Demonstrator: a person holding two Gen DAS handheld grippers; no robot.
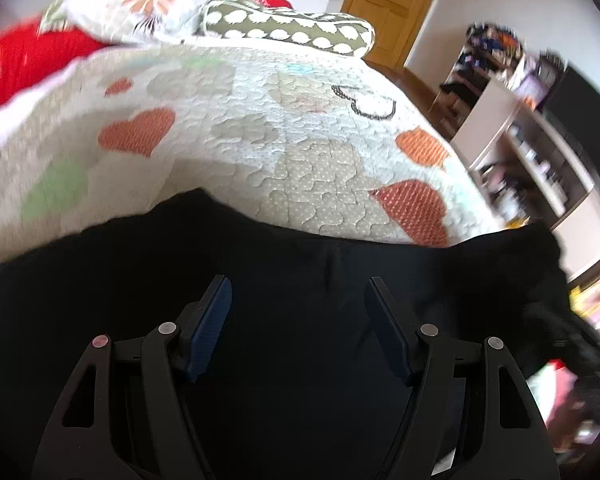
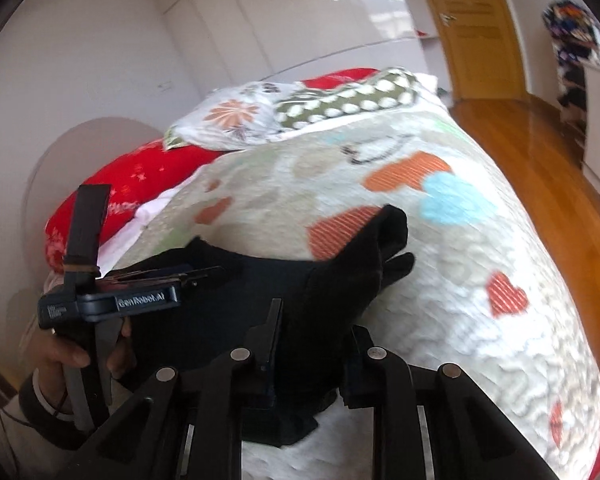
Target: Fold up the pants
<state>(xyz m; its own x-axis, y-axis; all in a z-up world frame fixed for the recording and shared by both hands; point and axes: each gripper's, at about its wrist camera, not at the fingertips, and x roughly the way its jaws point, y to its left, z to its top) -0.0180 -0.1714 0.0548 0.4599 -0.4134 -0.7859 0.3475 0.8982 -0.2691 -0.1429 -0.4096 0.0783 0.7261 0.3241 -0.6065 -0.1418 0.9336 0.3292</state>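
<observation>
Right hand-held gripper [image 2: 312,344] has its jaws closed on a bunch of the black pants [image 2: 260,292], the fabric rising between the two fingers and draping over them toward the quilt [image 2: 460,280]. A pinch at that spot makes sense if the edge is to be lifted and carried across for a fold; a flap of the cloth stands up beyond the grip, which suggests the fabric is raised off the quilt there.

Left hand-held gripper [image 1: 298,312] is open, its blue pads [image 1: 212,320] well apart, with only smooth dark pants [image 1: 300,248] beneath and nothing pressed between them. It hovers over the main spread of the garment, probably ready to pin or take a second hold so the fold lands straight.

The pants lie on the bed at the near edge of the quilt, far from the pillows [image 1: 148,4] at its head. Seen from the right wrist, a person's hand [image 2: 76,356] grips the handle of the left tool beside the pants.
</observation>
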